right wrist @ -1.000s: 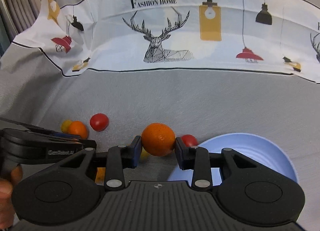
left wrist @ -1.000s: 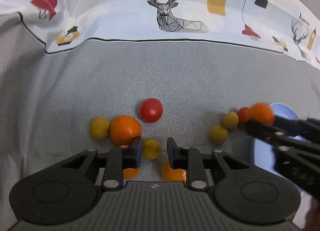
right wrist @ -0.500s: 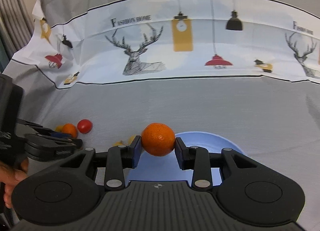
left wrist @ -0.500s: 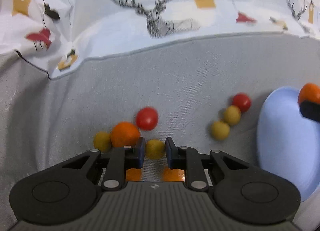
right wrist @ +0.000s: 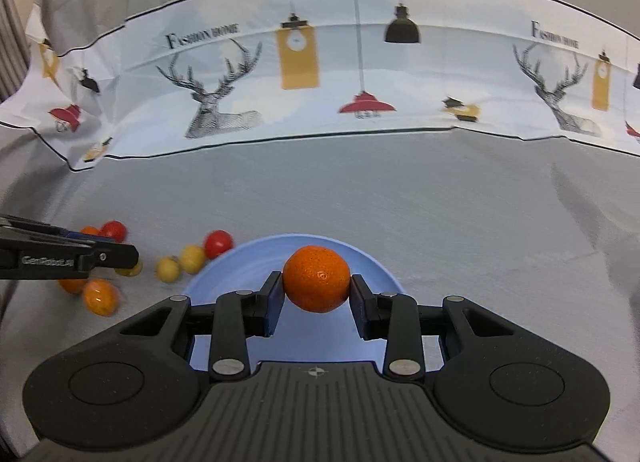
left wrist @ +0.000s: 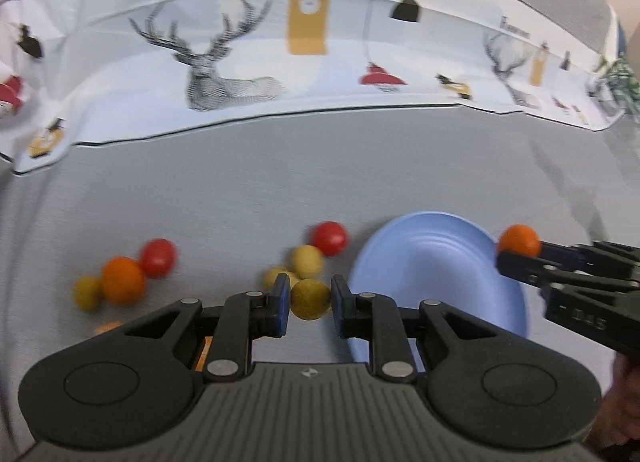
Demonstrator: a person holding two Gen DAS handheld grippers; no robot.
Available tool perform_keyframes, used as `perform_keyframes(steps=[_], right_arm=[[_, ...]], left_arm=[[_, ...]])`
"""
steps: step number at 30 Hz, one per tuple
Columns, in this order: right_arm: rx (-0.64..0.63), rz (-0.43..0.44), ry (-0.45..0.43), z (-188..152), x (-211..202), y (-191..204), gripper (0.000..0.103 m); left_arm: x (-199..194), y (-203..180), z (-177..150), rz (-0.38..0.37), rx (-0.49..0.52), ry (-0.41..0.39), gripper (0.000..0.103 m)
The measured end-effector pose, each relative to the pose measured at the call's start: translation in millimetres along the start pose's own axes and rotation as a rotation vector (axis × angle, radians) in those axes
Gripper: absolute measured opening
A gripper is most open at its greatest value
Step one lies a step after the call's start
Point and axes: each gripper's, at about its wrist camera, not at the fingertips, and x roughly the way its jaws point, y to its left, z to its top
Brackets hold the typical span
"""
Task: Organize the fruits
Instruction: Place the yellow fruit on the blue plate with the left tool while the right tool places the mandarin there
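My left gripper (left wrist: 309, 300) is shut on a small yellow fruit (left wrist: 310, 298), held just left of the blue plate (left wrist: 432, 262). My right gripper (right wrist: 316, 294) is shut on an orange (right wrist: 317, 278) and hangs over the blue plate (right wrist: 248, 266). In the left wrist view that orange (left wrist: 519, 240) shows at the plate's right rim, held by the right gripper (left wrist: 520, 250). On the grey cloth lie two red tomatoes (left wrist: 329, 238) (left wrist: 158, 257), an orange (left wrist: 123, 280) and more yellow fruits (left wrist: 306, 260) (left wrist: 87, 292). The left gripper (right wrist: 120, 258) enters the right wrist view from the left.
A white printed cloth (right wrist: 320, 73) with deer and lamps rises behind the grey surface. More orange fruits (right wrist: 100, 296) lie near the left gripper in the right wrist view. Bare grey cloth (right wrist: 500, 221) stretches to the right of the plate. A hand (left wrist: 618, 414) shows at the lower right.
The left gripper closed on the yellow fruit, lifted it and carried it right toward the plate. The right gripper carried its orange right, from beside the plate to above it.
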Motion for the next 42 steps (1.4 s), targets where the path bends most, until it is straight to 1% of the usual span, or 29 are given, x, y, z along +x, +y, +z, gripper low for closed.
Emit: perform_keyframes(steps=[5,7,9,12,15,23,30,34,40,42], right_arm=[[0.014,-0.03,0.018,-4,1,-16,0.037],[0.014,-0.038,0.028,-6,2,-19,0.037],[0.013,-0.041,0.037,-7,3,-21,0.037],[0.011,-0.041,0.049,-8,6,-21,0.037],[0.006,-0.038,0.056,-9,8,-20,0.037],[-0.005,-0.035,0.069,-9,12,-16,0.037],[-0.013,-0.031,0.075,-9,13,-14,0.037],[-0.014,-0.03,0.077,-9,13,-14,0.037],[-0.017,-0.021,0.084,-9,14,-13,0.037],[-0.018,-0.016,0.09,-10,14,-12,0.037]], left_arm=[[9,-18,-5,-0.088,0.025,0.039,0.023],[15,-31,-11,-0.122,0.055,0.067,0.023],[20,-44,-18,-0.14,0.1,0.089,0.023],[25,-60,-25,-0.143,0.151,0.1,0.023],[27,-66,-28,-0.145,0.168,0.102,0.023],[28,-63,-28,-0.115,0.184,0.105,0.023],[26,-63,-28,-0.113,0.189,0.099,0.023],[24,-63,-27,-0.101,0.186,0.084,0.023],[18,-65,-24,-0.08,0.191,0.031,0.023],[17,-66,-24,-0.084,0.193,0.024,0.024]])
